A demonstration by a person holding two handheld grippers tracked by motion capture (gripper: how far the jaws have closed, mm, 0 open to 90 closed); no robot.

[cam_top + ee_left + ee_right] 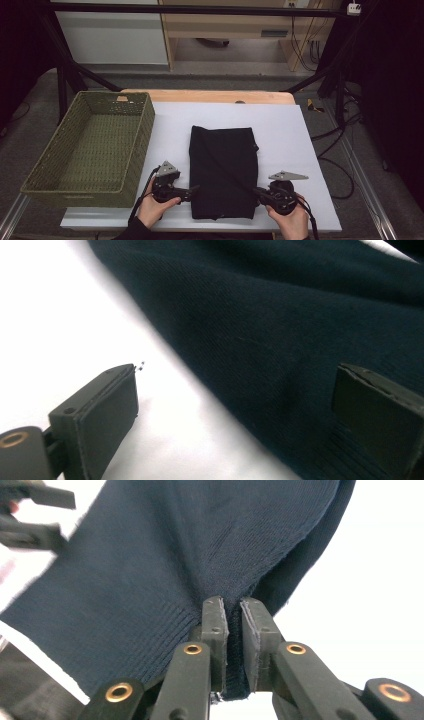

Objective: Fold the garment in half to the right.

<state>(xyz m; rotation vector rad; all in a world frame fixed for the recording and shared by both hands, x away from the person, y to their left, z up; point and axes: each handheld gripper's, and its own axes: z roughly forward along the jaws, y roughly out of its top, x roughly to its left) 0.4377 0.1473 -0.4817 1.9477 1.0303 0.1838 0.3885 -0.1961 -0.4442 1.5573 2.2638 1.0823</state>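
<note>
Folded navy knit sweater point(223, 170) lying flat w/ ribbed hem; right gripper point(234, 611) clamping hem, left gripper point(240, 405) gaping at its edge.

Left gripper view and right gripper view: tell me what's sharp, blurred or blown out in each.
Left gripper view: the white table cover is blown out, the dark garment soft toward the top, the jaws fairly crisp. Right gripper view: the knit and the right gripper clamped on it are sharp; the left gripper is blurred in the corner, the background washed out.
</note>
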